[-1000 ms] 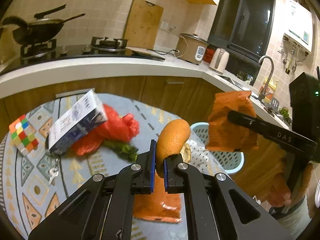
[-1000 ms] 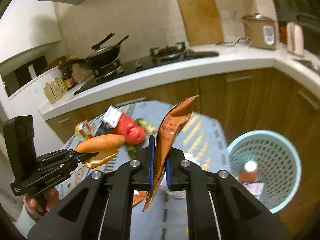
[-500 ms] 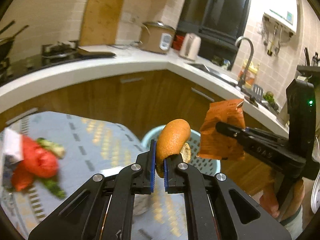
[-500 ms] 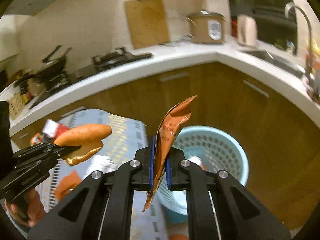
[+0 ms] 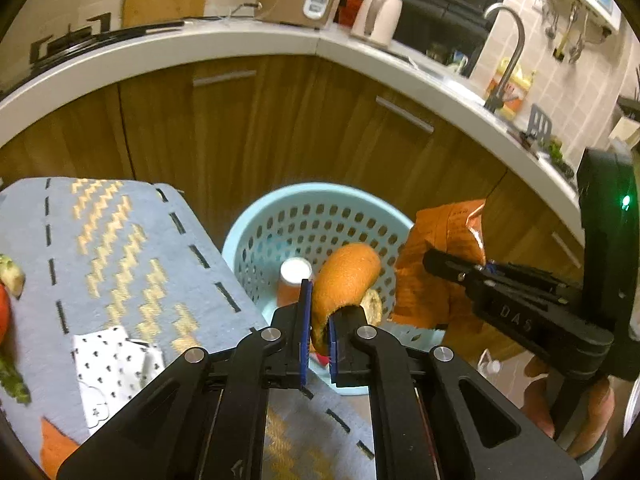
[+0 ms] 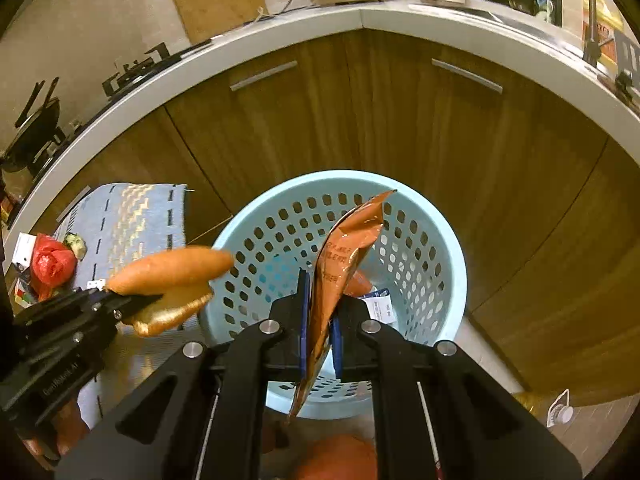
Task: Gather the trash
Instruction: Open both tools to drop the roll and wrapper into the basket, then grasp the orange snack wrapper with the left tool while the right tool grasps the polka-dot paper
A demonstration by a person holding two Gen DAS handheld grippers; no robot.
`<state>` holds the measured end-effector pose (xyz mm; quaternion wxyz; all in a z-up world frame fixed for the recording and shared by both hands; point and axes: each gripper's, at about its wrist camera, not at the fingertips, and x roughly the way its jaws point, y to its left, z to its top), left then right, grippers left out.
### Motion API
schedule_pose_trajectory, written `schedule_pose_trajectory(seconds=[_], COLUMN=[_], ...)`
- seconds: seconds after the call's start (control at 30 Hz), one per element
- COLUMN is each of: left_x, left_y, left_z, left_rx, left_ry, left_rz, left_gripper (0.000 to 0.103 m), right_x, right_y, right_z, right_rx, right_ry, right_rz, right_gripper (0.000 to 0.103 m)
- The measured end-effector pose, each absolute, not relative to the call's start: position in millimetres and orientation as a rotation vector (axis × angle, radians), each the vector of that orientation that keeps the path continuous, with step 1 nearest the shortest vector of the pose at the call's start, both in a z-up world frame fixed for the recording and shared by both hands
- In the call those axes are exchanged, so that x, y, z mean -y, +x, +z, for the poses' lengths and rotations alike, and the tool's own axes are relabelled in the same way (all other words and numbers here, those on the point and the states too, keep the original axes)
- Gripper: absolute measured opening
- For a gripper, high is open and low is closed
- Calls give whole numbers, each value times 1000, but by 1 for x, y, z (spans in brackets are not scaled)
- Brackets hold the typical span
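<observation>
A kitchen is seen from two handheld grippers, both pointed downward toward a pale blue perforated basket [image 6: 440, 240] standing on the floor in front of wooden corner cabinets.

The left gripper [image 5: 318, 334] is seen with its fingers [image 5: 305, 320] clamped on a curved piece of orange peel [image 5: 346, 276], which is held above the basket's near rim [image 5: 240, 240]. In the right wrist view the same peel [image 6: 172, 272] is seen at the left, just over the basket's left edge.

The right gripper [image 6: 320, 320] is seen with its fingers [image 6: 303, 312] pressed together on a crumpled orange snack wrapper [image 6: 344, 256], which stands upright over the basket's opening. In the left wrist view this wrapper [image 5: 440, 248] is seen at the basket's right side, gripped by the other tool, with part of a hand [image 5: 592, 412] below it.

Inside the basket, a small bottle with a white cap [image 5: 296, 270] and a printed carton [image 6: 380, 306] are visible.

To the left, a surface covered by a blue patterned cloth [image 5: 120, 248] is seen, with a white dotted paper scrap [image 5: 116, 360] lying on it. A red plastic bag [image 6: 52, 260] lies farther back on the cloth.
</observation>
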<state>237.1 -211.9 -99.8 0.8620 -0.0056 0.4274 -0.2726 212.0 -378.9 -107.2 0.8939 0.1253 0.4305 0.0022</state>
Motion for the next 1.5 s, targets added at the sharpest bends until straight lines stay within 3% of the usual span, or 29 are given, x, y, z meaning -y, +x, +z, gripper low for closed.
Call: schedule_pose_trajectory(seconds=[0.2,0.27,0.33,0.43,0.5,0.57,0.87,1.07,1.2,1.33,1.5], left_x=[229,230,229,232,233,233,229,201,164,118,54], left_y=[244,244,243,239,238,236,222,203,183,166,141], left_z=[-118,-122,-126,-128,-130,-130,-125,-90,-66,-49,-43], left_rx=[-974,-1004,-1020,-1027,-1037,-1039,-1033,-917,-848,-798,-776], left_ry=[25,27,35,107,137,148,187,74,14,-42,-89], left_rz=[-565,-572,-562,-527,-523,-517,-517,-537,-502,-443,-360], left_gripper=[13,27,51,61,61,61,66,66,66,75,79], right_x=[386,386,384,387,387,386,384,375,350,314,256], right_y=[219,219,222,219,217,214,200,187,174,168,164], right_z=[-116,-117,-116,-115,-113,-108,-92,-72,-48,-36,-37], right_rx=[-919,-925,-931,-921,-909,-892,-852,-800,-740,-719,-724], right_ry=[280,283,295,308,307,307,312,296,255,200,123], right_rz=[-5,-5,-3,-6,-13,-12,5,33,91,162,247], right_gripper=[8,9,13,27,40,43,43,43,43,43,43])
